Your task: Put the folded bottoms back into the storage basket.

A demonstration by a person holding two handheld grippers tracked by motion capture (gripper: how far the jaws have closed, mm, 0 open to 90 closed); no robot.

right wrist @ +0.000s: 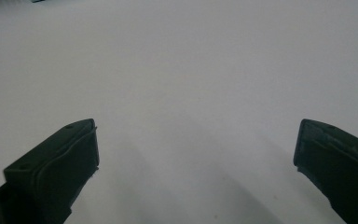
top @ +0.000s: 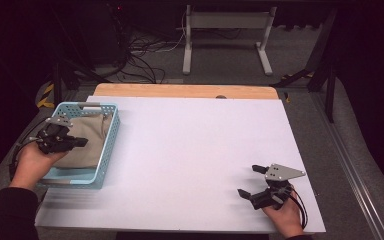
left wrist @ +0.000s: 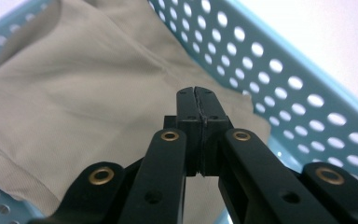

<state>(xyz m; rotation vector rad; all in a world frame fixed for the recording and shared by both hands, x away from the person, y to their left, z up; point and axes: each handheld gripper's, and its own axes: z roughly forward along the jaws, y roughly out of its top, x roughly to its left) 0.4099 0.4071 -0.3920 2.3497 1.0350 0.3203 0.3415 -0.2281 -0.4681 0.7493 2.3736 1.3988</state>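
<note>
My left gripper [left wrist: 198,95] hangs over the cloth [top: 86,140] in the blue basket [top: 108,150] at the table's [top: 190,150] left edge, jaws pressed fully together. I can't tell whether any fabric is caught between the tips; from the left gripper view they look bare. If I pull now I may come away with nothing, or drag the light basket along by a snagged fold. My right gripper [top: 252,181] rests near the front right corner, jaws wide apart and empty, well away from the basket.

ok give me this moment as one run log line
left tool: shut, empty, above beige cloth in blue basket | right tool: open, empty, over white table
</note>
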